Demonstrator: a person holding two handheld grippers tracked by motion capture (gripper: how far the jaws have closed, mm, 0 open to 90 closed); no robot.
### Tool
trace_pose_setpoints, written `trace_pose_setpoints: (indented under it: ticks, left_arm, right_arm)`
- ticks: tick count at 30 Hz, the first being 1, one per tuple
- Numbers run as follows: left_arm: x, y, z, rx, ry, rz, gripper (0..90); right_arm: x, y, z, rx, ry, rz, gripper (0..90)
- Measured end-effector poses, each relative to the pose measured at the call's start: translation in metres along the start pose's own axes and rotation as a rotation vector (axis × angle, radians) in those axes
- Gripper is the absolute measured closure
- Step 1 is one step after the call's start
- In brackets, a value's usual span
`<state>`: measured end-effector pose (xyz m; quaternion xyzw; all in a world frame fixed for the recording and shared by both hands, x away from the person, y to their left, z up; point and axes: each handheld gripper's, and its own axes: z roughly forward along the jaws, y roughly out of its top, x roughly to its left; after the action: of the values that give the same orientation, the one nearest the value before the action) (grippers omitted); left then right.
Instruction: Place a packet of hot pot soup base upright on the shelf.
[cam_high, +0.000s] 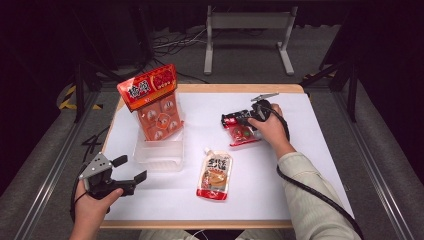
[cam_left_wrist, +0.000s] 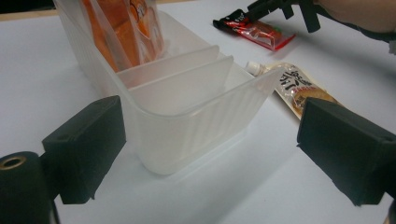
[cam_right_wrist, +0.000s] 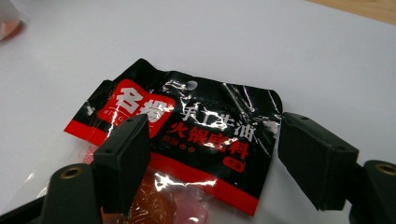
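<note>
I see a glossy, crinkled black-and-red foil sachet (cam_right_wrist: 187, 140) with a clear plastic lower part. My jaws look matt black, slightly grainy plastic. The divided bin (cam_left_wrist: 187, 116) is frosted, ribbed translucent plastic. The worktop (cam_high: 310, 150) is smooth matt white, edged in pale wood.

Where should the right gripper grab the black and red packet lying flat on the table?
Grip the black packet by its flat black top edge near the hang hole, coming in low from the side. It lies flat, so that thin sealed edge is likely easier to pinch than the bulging clear part. The right gripper already straddles it, open.
</note>
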<state>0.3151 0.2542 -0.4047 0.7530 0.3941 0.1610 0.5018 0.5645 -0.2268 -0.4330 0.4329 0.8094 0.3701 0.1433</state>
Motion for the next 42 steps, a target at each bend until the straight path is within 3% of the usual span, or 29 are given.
trace_pose_setpoints:
  ticks: [5,9,20,22,24,29,31,32,33,34,42]
  left_arm:
    - [0.001,-0.002,0.002,0.012,-0.006,-0.011,8.7]
    - [0.001,-0.002,0.002,0.006,-0.009,-0.013,8.7]
    - [0.003,-0.003,0.001,0.012,-0.007,-0.017,8.7]
    - [0.003,-0.003,0.002,0.010,-0.006,-0.016,8.7]
    - [0.002,-0.003,0.002,0.008,-0.010,-0.018,8.7]
    - [0.002,-0.003,0.002,0.009,-0.009,-0.021,8.7]
    - [0.003,-0.003,0.002,0.008,-0.007,-0.023,8.7]
    - [0.003,-0.004,0.001,0.008,-0.007,-0.024,8.7]
    - [0.004,-0.004,0.001,0.011,-0.006,-0.024,8.7]
    - [0.004,-0.004,0.001,0.013,-0.007,-0.025,8.7]
    - [0.003,-0.004,0.004,0.016,-0.011,-0.025,8.7]
  right_arm:
    - [0.006,-0.001,0.006,0.008,0.045,0.011,26.6]
    - [0.008,-0.004,0.011,-0.027,0.032,0.005,24.7]
    - [0.007,0.003,0.018,-0.006,-0.012,-0.014,20.2]
    - [0.008,0.003,0.018,-0.002,-0.017,-0.023,22.8]
    - [0.011,0.002,0.018,-0.013,-0.007,-0.030,30.8]
    - [0.012,0.006,0.018,0.013,-0.011,-0.032,31.0]
    - [0.010,0.008,0.018,0.023,-0.020,-0.027,23.6]
    - [0.008,0.007,0.020,0.015,-0.052,-0.036,16.9]
    - [0.006,0.006,0.021,0.012,-0.067,-0.025,16.4]
    - [0.004,0.006,0.021,0.003,-0.058,-0.004,17.8]
    - [0.007,0.004,0.021,-0.003,-0.092,-0.025,26.2]
